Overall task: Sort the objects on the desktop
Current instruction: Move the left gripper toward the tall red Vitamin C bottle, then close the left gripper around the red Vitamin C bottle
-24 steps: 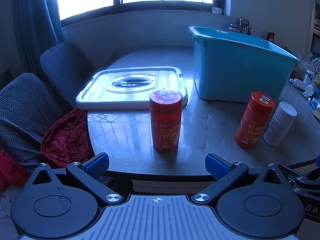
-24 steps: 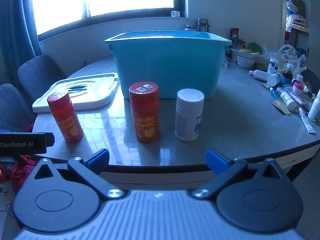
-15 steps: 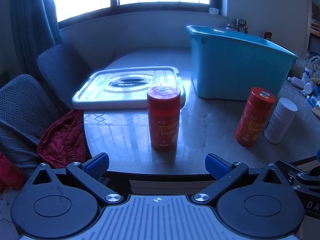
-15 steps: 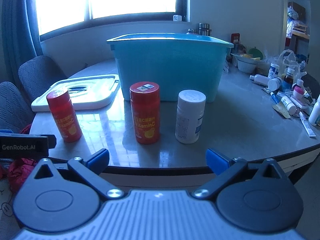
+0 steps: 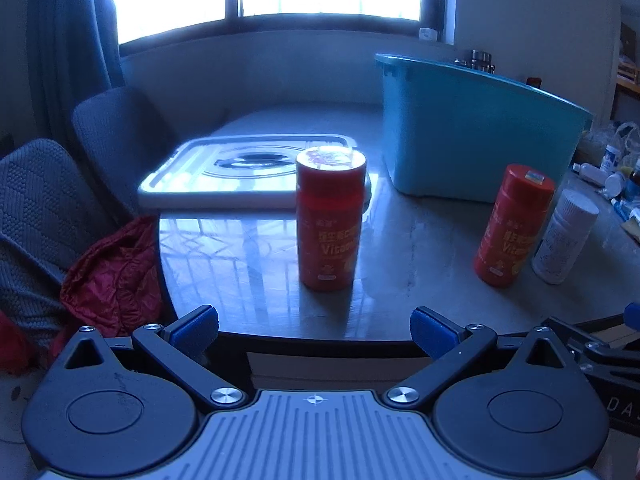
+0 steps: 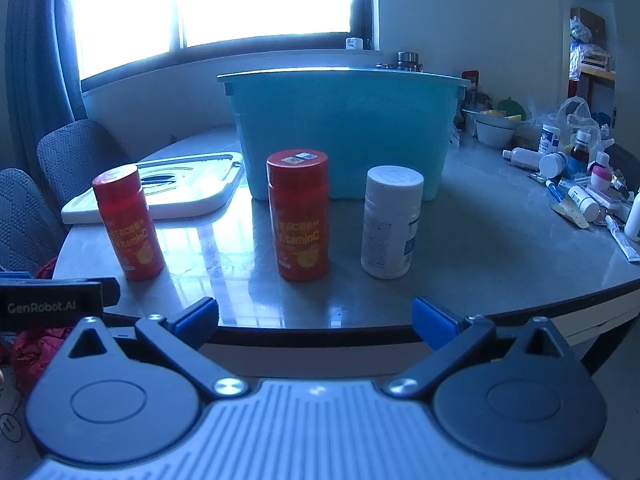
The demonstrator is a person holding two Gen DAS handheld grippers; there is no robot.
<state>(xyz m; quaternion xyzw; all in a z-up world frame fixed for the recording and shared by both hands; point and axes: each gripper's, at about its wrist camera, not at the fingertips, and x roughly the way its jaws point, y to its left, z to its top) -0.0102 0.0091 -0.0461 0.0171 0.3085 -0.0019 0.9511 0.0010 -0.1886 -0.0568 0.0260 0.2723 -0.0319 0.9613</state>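
Two red Vitamin C bottles and a white pill bottle stand upright near the table's front edge. In the left wrist view the left red bottle (image 5: 330,220) stands just ahead of my open, empty left gripper (image 5: 314,326); the second red bottle (image 5: 514,226) and the white bottle (image 5: 566,236) are to the right. In the right wrist view my open, empty right gripper (image 6: 316,318) is short of the table edge, facing the middle red bottle (image 6: 299,216), with the white bottle (image 6: 390,222) right and the other red bottle (image 6: 127,222) left. A teal bin (image 6: 344,136) stands behind them.
The bin's white lid (image 5: 240,176) lies flat at the table's left. Grey chairs (image 5: 36,208) and a red cloth (image 5: 112,276) are left of the table. Small bottles and tubes (image 6: 576,184) clutter the right side. The left gripper's body (image 6: 52,306) shows at the right view's left edge.
Both grippers have shifted slightly, with the bottles a little nearer and lower in view. Both stay open and empty. The bottles have not moved.
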